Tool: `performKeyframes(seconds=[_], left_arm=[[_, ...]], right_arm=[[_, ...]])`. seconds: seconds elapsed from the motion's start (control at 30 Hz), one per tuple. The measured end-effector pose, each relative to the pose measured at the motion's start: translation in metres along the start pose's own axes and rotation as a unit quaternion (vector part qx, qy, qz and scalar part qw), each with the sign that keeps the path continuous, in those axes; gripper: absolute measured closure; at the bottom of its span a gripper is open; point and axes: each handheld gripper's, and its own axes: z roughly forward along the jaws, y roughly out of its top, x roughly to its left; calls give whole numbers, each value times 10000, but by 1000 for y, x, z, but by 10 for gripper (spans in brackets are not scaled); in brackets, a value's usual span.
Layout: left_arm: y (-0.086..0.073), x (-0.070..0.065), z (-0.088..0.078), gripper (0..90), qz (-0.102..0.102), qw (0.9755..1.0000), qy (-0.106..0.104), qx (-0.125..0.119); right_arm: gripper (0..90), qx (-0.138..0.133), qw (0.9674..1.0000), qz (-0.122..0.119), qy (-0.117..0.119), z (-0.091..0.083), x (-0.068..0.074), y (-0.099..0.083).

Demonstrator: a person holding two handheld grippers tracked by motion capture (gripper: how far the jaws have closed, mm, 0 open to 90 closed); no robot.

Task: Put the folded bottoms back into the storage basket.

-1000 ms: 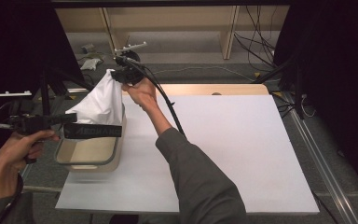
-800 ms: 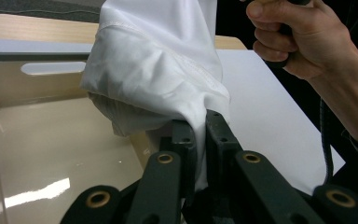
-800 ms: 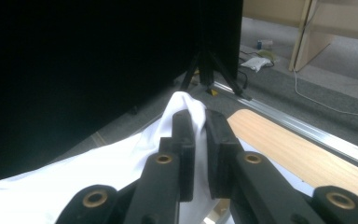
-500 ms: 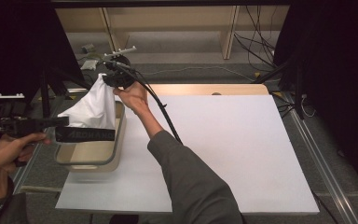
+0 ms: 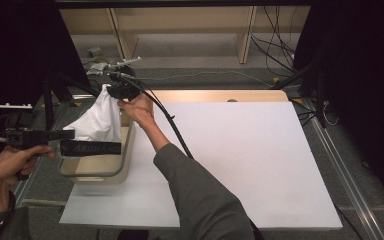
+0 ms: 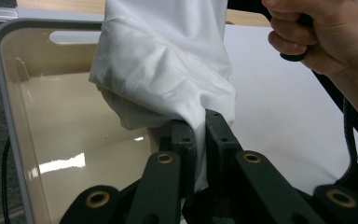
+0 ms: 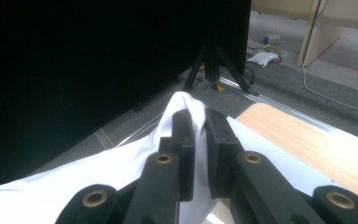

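Over the beige tub [image 5: 125, 167], both grippers, left [image 6: 200, 126] and right [image 7: 199, 122], clamp the white cloth [image 5: 100, 120], right arm outstretched.

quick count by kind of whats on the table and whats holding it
white cloth: 1
beige tub: 1
grippers: 2, left gripper and right gripper, both shut on the white cloth
total: 4

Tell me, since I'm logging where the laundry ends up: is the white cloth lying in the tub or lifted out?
Lifted: the white cloth hangs stretched above the tub, pinched by the right gripper and the left gripper.
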Motion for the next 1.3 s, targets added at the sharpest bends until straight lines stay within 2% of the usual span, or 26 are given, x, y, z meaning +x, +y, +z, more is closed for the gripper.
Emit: performKeyframes(seconds=[0.43, 0.97, 1.13, 1.3], left_arm=[[-5, 14, 11, 831, -176, 9994, 146, 257], [-10, 23, 18, 829, -300, 9985, 266, 360], [-13, 31, 22, 830, -426, 9978, 297, 403], [-15, 34, 25, 829, -460, 9972, 349, 477]], right_arm=[[841, 111, 9999, 19, -45, 13, -1, -14], [839, 167, 9998, 19, -103, 24, -3, -26], [839, 190, 9998, 7, -107, 27, -1, -28], [838, 202, 9997, 8, -117, 30, -2, -30]])
